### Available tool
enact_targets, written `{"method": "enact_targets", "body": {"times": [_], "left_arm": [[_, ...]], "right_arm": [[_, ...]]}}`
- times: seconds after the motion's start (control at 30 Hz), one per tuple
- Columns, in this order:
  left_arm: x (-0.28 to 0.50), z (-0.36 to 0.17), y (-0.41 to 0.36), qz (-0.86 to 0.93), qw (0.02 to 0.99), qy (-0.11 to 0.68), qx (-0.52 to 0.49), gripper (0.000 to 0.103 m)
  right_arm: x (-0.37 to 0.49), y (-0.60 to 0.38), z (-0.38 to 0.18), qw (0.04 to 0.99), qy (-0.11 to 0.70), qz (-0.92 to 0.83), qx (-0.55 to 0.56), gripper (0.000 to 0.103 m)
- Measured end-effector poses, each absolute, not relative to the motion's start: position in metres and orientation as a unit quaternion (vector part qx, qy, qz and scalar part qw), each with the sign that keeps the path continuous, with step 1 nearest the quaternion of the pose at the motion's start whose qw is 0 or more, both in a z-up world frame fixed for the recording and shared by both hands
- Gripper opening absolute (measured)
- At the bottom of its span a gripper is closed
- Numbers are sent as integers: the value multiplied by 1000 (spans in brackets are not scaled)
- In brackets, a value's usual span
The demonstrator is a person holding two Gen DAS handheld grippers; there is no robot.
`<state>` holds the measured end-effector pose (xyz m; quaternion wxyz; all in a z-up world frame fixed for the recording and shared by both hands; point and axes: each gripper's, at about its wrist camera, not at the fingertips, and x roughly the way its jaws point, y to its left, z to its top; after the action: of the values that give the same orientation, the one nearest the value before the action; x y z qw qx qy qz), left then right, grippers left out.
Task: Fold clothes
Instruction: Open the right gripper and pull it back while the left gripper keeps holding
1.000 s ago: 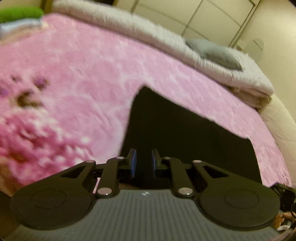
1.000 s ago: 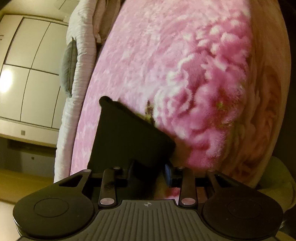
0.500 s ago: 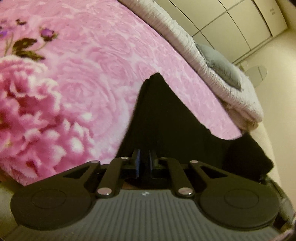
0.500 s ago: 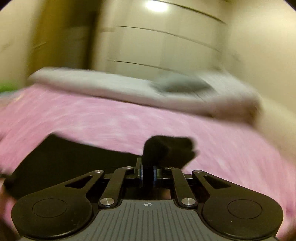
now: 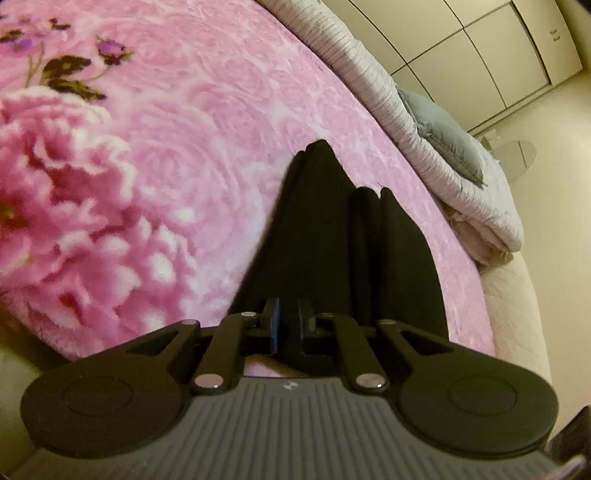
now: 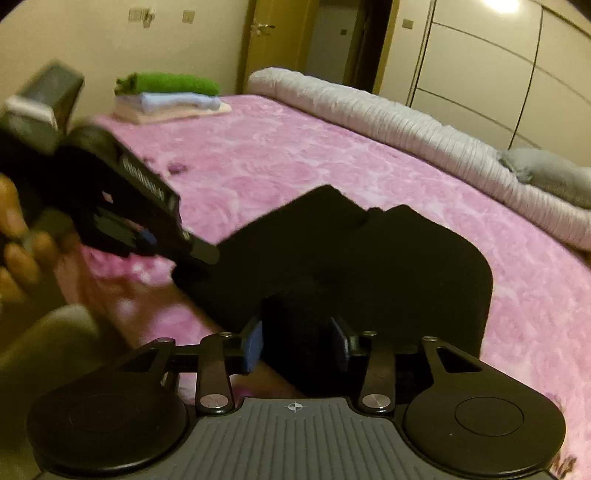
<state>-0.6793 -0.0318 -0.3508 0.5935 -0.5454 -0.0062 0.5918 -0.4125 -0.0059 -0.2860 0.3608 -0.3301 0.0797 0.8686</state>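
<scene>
The left hand-held gripper (image 5: 287,320) is pinching the black cloth (image 6: 369,258) at the bed's (image 6: 332,166) near edge to keep it in place, while the right hand-held gripper (image 6: 297,345) is opening its jaws around the folded part to let it go.

My room is dim and yellow-warm. One ceiling lamp (image 6: 506,3) glares at the far right, washing out the wardrobe doors (image 6: 480,74) beneath it. My lenses bend the edges into dark corners. My left hand (image 6: 14,236) smears with blur, the black garment (image 6: 351,258) shows no detail, and the near pink blanket (image 5: 92,221) looks soft.
</scene>
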Motion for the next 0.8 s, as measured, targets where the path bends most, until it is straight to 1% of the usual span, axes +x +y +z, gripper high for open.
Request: {"method": "enact_targets", "body": {"times": [0.1,0.17,0.3,0.4,0.6,0.8], "left_arm": [[-673,-342,-35,601,595,13,-534,8],[-668,-337,-37,608,596,34,-523,9],[-654,-327,-39,622,595,83,-502,13],[-643,-320,-41,620,603,104,-491,14],[-631,-308,-37,613,620,118,-476,17],[-627,-303,-14,596,635,138,-473,18]], "right_arm": [[-387,-11,-264,375,125,868,-299,45],[-365,-6,-255,398,174,853,-289,46],[-316,10,-251,451,290,793,-291,46],[-293,25,-251,461,345,764,-292,46],[-281,53,-231,428,361,781,-276,46],[-292,87,-238,391,359,797,-290,46]]}}
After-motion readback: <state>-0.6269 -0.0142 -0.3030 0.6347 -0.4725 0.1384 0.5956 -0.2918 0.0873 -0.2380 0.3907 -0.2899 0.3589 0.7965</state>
